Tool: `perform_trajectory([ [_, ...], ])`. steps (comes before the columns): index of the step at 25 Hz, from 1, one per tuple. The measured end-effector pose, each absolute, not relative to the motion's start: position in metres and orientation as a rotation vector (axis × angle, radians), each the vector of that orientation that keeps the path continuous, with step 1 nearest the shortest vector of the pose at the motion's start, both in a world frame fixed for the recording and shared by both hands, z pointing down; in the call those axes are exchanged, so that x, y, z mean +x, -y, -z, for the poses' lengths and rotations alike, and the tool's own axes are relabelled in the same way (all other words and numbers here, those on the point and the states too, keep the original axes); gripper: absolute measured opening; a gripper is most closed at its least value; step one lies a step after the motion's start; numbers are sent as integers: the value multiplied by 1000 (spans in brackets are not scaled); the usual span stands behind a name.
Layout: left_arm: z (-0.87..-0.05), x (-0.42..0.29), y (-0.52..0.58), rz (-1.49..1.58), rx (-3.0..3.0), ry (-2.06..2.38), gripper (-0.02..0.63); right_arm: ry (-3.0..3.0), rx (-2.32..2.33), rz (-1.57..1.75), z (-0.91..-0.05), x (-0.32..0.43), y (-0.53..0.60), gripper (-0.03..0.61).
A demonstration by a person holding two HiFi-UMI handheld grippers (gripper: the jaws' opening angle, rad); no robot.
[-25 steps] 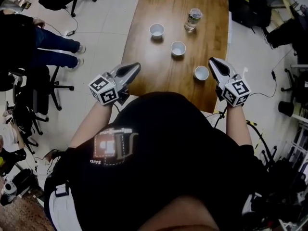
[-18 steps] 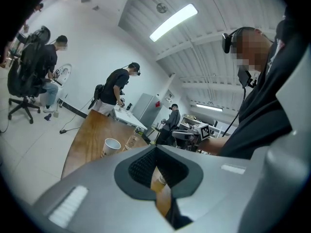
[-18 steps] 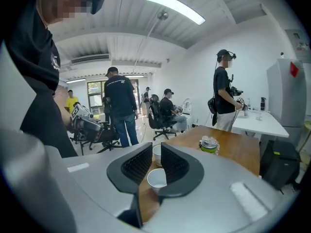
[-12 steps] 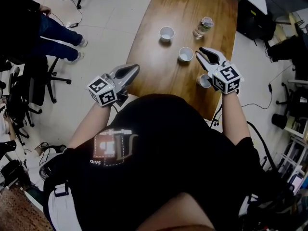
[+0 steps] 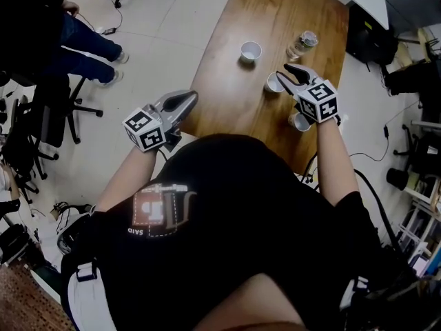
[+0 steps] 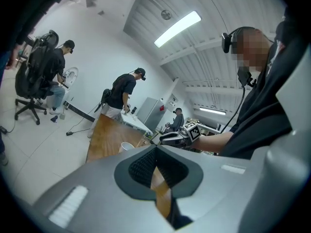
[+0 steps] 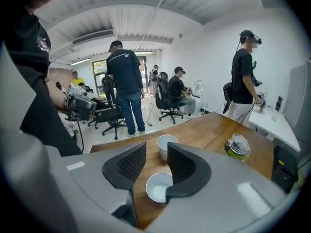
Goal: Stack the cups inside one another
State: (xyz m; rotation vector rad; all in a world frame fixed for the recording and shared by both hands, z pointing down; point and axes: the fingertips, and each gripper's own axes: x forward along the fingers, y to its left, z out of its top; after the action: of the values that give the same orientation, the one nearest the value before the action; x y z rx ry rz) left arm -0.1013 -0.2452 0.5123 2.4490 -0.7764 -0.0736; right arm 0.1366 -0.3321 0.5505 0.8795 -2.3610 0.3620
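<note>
The first pick looks under way: the right gripper (image 5: 288, 74) is opening its jaws above the middle small white paper cup (image 7: 158, 186) on the long wooden table (image 5: 234, 109), not yet gripping it, so it likely must descend and clamp, while the left gripper (image 6: 155, 152) hangs clenched, empty.

One word can be read: "SAID", in small pale capitals on the person's black shirt (image 5: 227, 205), just under a square orange-and-white logo (image 5: 162, 209) in the head view. The label on the bottle (image 5: 302, 45) is too small to read, and so is the pale print on the dark sleeve (image 7: 36, 38) in the right gripper view.
</note>
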Motion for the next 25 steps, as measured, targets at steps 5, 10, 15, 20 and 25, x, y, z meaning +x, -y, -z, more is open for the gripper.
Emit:
perform_trajectory([
  [5,-510,-112,246,92,2445,803,2,2273,777,-362,-580,134,317,155],
  [10,-513,-120,243,89,2428,826,2,2206,769,-361,-590,165,298,156],
  [15,-514,-113,243,83,2422,809,2,2088,793,-390,-608,231,246,155],
  [20,-512,-92,246,65,2444,749,2,2045,661,-263,-626,251,176,158],
  [25,-510,-69,246,49,2476,687,2,1950,531,-155,-665,244,146,168],
])
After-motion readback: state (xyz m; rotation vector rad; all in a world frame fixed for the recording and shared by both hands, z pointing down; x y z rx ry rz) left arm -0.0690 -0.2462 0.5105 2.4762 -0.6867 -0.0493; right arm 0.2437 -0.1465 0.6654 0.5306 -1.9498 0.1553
